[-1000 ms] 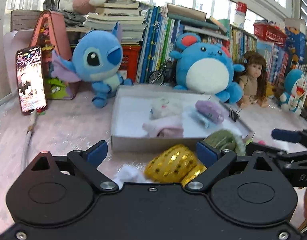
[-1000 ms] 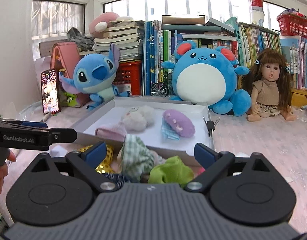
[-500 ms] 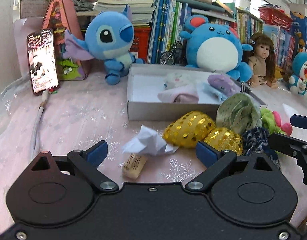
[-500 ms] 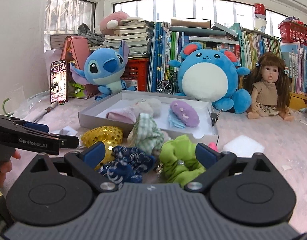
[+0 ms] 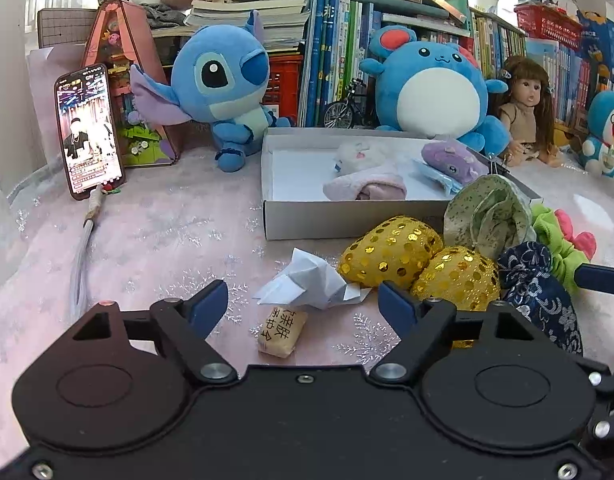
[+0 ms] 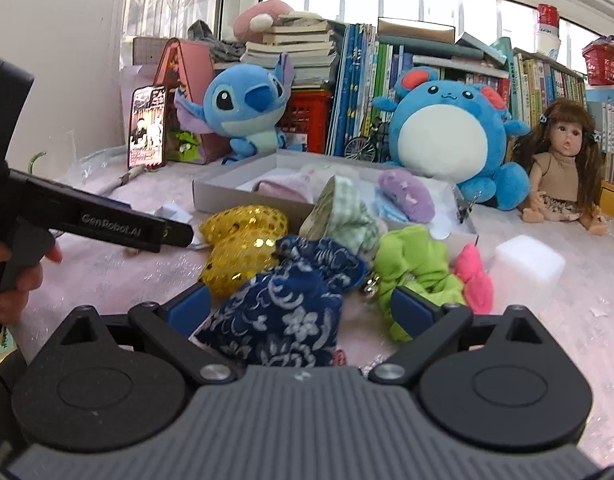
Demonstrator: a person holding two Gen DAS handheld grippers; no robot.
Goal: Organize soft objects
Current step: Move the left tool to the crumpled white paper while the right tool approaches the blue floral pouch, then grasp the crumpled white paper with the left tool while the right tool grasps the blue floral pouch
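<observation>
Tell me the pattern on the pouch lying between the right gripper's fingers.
The pouch is dark navy with a white floral print, clearest in the right wrist view.

The black left-hand gripper with blue finger pads [image 5: 303, 304] is held low and level, its jaws spread wide with nothing between them. The grey-ribbed right-hand gripper with blue pads [image 6: 299, 306] is likewise held low with its jaws wide apart, gripping nothing. In the right wrist view the person's bare left hand [image 6: 15, 276] wraps the black handle of the left gripper, fingers curled round the grip
</observation>
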